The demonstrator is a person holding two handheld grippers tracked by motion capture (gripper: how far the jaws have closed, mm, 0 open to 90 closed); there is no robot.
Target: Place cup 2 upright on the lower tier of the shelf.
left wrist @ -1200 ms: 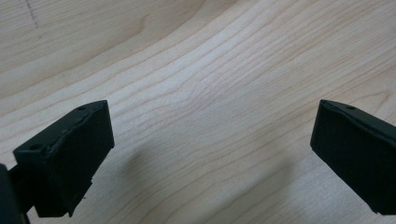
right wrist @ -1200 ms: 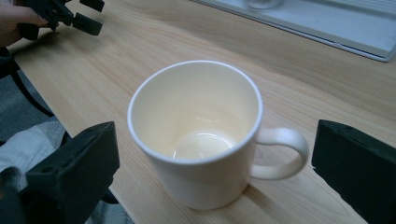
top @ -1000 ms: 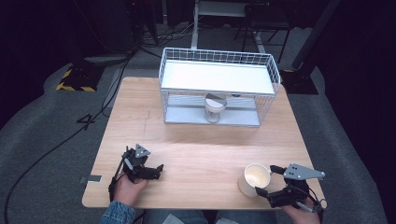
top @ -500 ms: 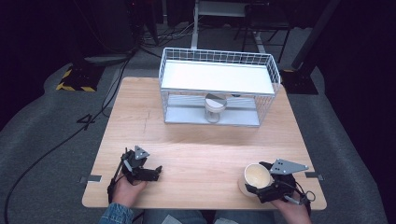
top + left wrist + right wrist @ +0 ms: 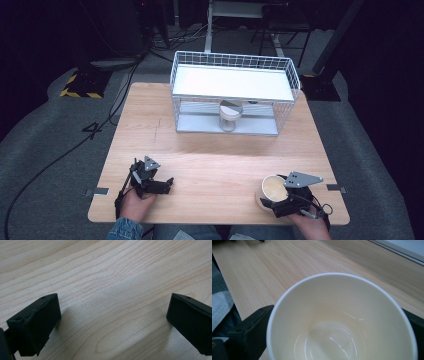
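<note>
Nearest to me, at the front right corner of the table (image 5: 210,170), I have my right gripper (image 5: 272,200) around the cream cup (image 5: 272,191): in the right gripper view the cup (image 5: 342,322) sits upright and empty between the two black jaws, one jaw against its wall on each side, so I read this as a grasp on the cup, though I cannot tell how firmly it presses. The cup stands on the wood just beside the table's front edge. Over at the front left, my left gripper (image 5: 162,186) rests low over the table, held in a hand (image 5: 135,200); in the left gripper view its jaws stand wide apart with nothing between them but bare wood grain (image 5: 112,290), so it is released. Farther back, across the middle of the table, stands a white wire basket (image 5: 232,67) with a flat white shelf on top, and under that shelf a second cup (image 5: 230,114) sits inside the wire frame, well apart from both grippers
</note>
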